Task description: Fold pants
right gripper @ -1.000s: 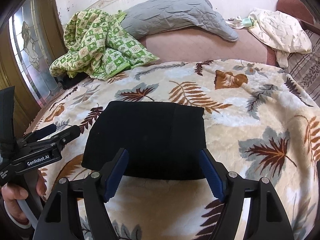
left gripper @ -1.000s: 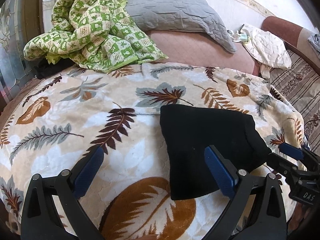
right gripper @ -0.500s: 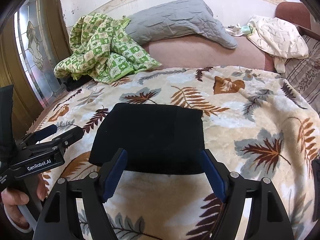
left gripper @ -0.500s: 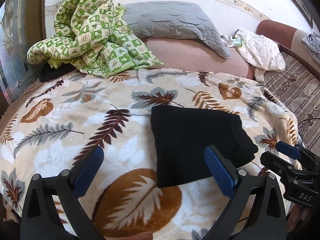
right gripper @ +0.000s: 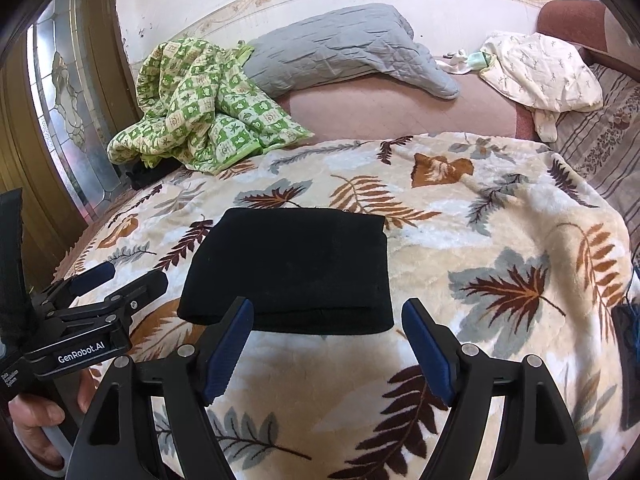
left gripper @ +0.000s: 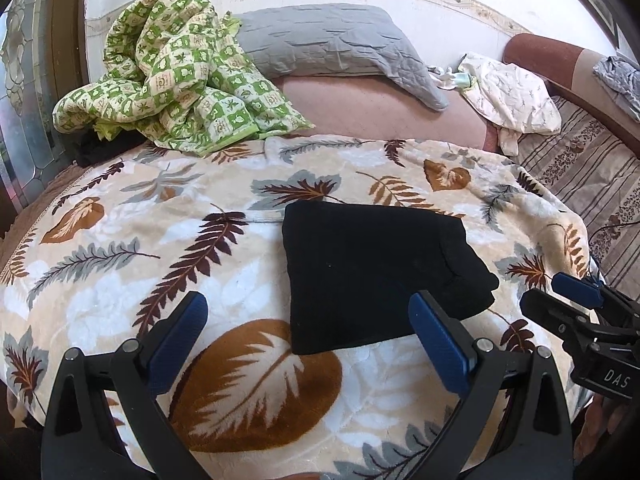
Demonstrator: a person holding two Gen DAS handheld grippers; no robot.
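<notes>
The black pants [left gripper: 372,268] lie folded into a compact rectangle on the leaf-print blanket [left gripper: 160,248], also seen in the right wrist view [right gripper: 296,264]. My left gripper [left gripper: 308,336] is open and empty, held above the blanket just in front of the pants' near left corner. My right gripper [right gripper: 328,344] is open and empty, held just in front of the pants' near edge. Each gripper shows in the other's view: the right one [left gripper: 576,300] at the right edge, the left one [right gripper: 116,280] at the left.
A crumpled green checked quilt [left gripper: 172,84] and a grey pillow [left gripper: 328,48] lie at the back. A cream cloth [left gripper: 512,96] lies at the back right by a striped cover [left gripper: 592,176]. A glass door [right gripper: 68,92] stands at the left.
Both grippers have drawn back from the folded pants and risen, so the pants look smaller and farther. The pants have not moved.
</notes>
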